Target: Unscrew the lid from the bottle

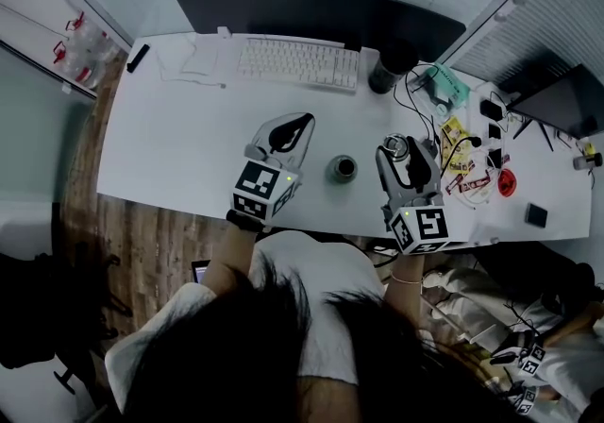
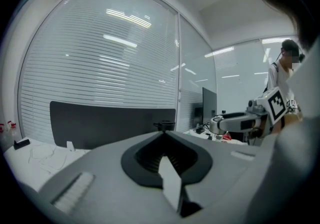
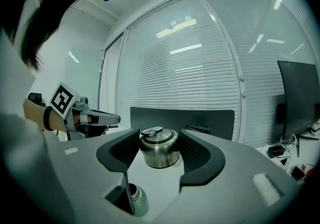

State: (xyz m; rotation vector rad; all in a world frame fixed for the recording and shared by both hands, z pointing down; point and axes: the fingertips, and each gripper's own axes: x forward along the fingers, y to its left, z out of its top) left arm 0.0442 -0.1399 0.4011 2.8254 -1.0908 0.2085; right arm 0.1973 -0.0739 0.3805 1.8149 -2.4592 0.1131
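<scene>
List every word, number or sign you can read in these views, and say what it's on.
No text can be read.
Cubes on the left gripper and right gripper: square markers only, no words.
Keyboard: key legends too small to read.
Packets right of the keyboard: print too small to read.
Lid: no print visible.
</scene>
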